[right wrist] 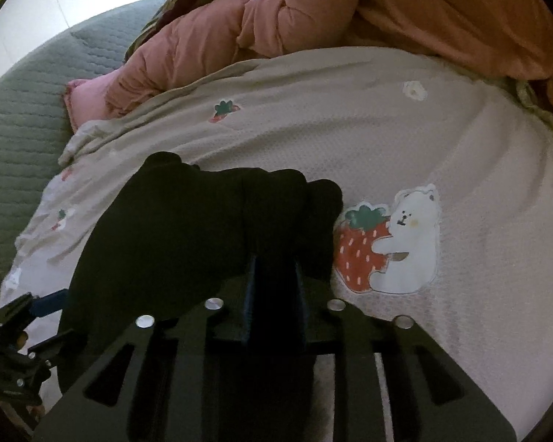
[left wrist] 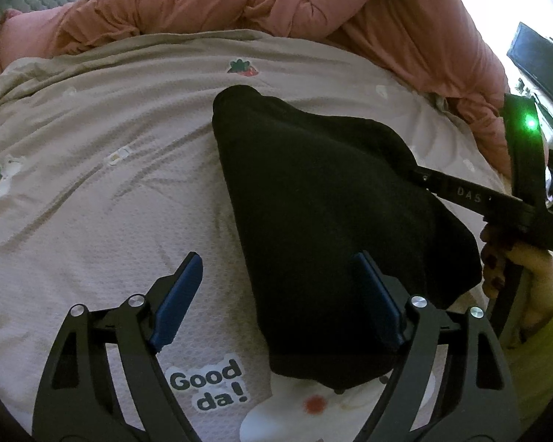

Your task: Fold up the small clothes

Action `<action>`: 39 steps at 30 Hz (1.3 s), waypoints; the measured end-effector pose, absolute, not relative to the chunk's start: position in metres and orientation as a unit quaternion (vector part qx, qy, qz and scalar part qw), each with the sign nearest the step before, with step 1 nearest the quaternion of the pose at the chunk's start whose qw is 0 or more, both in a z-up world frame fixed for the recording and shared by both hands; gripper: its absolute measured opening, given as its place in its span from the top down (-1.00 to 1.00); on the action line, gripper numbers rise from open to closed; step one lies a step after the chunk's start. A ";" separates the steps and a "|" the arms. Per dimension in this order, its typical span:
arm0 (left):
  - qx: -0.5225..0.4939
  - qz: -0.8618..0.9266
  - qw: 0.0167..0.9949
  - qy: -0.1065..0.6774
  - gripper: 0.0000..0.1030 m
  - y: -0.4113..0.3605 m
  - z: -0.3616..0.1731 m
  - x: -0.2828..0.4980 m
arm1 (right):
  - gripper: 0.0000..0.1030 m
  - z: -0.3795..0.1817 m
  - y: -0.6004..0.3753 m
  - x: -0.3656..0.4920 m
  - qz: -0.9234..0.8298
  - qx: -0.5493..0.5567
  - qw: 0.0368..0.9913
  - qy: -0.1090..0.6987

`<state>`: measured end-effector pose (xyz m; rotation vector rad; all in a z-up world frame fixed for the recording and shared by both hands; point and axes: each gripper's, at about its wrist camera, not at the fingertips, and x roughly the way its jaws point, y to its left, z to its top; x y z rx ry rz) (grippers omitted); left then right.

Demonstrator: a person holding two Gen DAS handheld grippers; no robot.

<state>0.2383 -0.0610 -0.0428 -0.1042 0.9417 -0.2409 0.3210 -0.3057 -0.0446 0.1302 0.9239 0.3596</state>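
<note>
black garment is pinched by right gripper | left gripper fingers spread, released | blanket lies bare leftward

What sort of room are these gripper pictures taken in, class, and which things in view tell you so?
Most likely a bedroom: the black garment lies on a strawberry-print bed cover, with a bunched pink duvet behind and a green quilted mattress pad beneath.

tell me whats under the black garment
The black garment lies on a beige printed blanket. A white cartoon print pokes out below its hem; whatever else it covers is hidden.
</note>
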 end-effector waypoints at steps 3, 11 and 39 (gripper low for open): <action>-0.051 -0.115 0.883 0.453 -0.48 -0.061 -0.042 0.238 | 0.36 -0.040 -0.304 0.312 0.159 0.052 0.882 0.440; -0.058 -0.115 0.885 0.448 -0.49 -0.061 -0.037 0.234 | -0.30 -0.022 -0.314 0.283 0.140 0.058 0.897 0.415; -0.045 -0.103 0.921 0.372 -0.82 -0.045 0.021 0.181 | -0.91 0.058 -0.325 0.151 0.092 0.027 0.960 0.264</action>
